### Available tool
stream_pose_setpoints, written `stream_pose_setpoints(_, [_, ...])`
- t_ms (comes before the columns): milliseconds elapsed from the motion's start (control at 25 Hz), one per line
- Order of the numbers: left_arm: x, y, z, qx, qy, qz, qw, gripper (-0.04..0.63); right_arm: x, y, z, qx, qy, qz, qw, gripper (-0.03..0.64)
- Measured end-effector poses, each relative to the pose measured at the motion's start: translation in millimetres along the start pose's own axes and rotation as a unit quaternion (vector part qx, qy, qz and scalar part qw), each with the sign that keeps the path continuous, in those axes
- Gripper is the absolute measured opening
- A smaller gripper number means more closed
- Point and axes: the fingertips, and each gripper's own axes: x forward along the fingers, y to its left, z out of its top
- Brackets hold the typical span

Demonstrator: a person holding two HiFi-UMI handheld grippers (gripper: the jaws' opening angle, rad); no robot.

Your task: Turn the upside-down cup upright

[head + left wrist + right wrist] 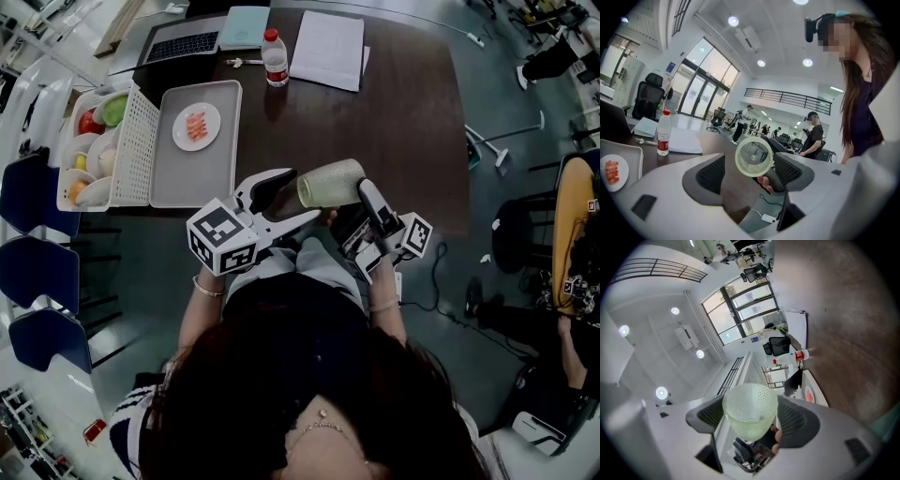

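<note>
- The right tongs [364, 192] are clenched on the cup [330, 184], holding it on its side in the air over the counter's [394, 122] near edge.
- The left tongs [302, 194] are released, their jaws spread on either side of the cup's open mouth without gripping it.

pale green translucent plastic cup [330, 184]: fine dot pattern all over. left gripper [750, 172] and right gripper [751, 418]: white shells, black mesh-textured pads, cubes with black-and-white square markers. dark brown wooden table [394, 131]. clear plastic bottle [275, 58]: red cap, red label. round white plate [197, 126]: orange-pink food.
</note>
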Motion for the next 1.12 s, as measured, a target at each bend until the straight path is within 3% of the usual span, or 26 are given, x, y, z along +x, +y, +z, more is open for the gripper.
stream_pose_setpoints(600, [14.0, -8.1, -4.0, 0.052, 0.021, 0.011, 0.9983, 0.304, -1.7, -2.2, -4.6, 0.010, 0.009, 0.001, 1.000, 0.354])
stream_pose_setpoints(1120, [11.4, -8.9, -3.7, 0.067, 0.020, 0.019, 0.9974, 0.292, 0.7, -2.3, -6.6, 0.012, 0.012, 0.021, 1.000, 0.354])
